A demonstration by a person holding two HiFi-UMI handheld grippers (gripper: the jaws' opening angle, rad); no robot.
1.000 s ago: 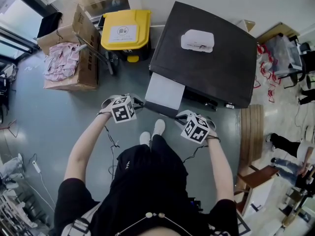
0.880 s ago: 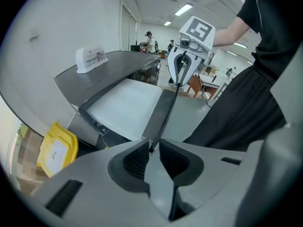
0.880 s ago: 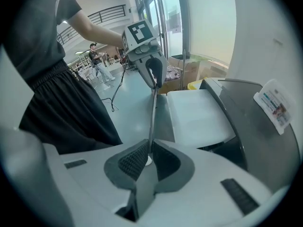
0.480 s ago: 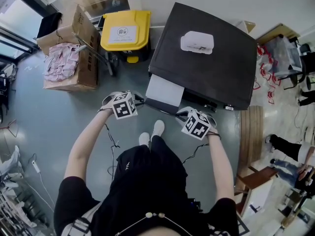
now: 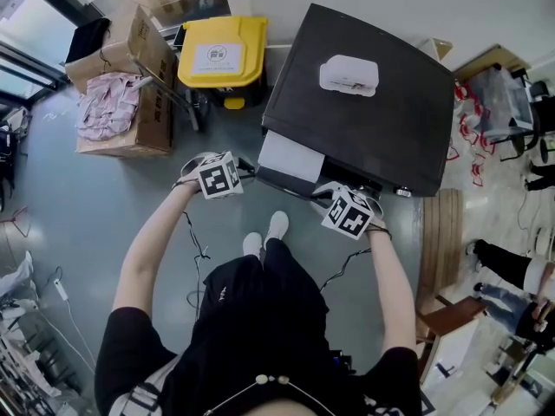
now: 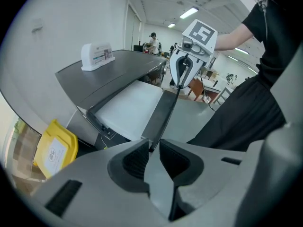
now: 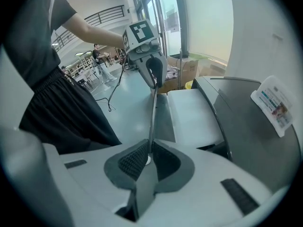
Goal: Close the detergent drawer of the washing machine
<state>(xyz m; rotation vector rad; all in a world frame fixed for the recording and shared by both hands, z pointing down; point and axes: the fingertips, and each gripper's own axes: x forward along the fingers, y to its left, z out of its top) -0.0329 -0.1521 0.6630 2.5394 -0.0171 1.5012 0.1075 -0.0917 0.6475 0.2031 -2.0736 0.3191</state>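
One dark grey box-shaped washing machine [image 5: 373, 120] fills the upper middle of the head view, and the person stands right at its front. Its detergent drawer [image 5: 290, 156], a flat white tray with a thin dark front panel [image 6: 163, 115], sticks partway out of the front face toward the person's feet.

Left of the machine stands a brown cardboard box [image 5: 147, 137] holding pink cloth. A yellow-lidded plastic bin [image 5: 221, 52] sits between that box and the machine.

At the drawer's left end is the left gripper [image 5: 238, 173], pale grey with a marker cube on top. Its dark ribbed pads [image 6: 137, 157] stand a little apart, and the left end of the front panel sits pinched between their tips. The right gripper [image 5: 334, 196] is at the drawer's right end. Its jaws are drawn in closer, clamped on the panel's thin edge. In each gripper view the panel runs as a straight dark strip from that gripper's jaws to the other gripper.

On the machine's lid, well back from the drawer, lies a small white packet with printed labelling [image 5: 349, 73].
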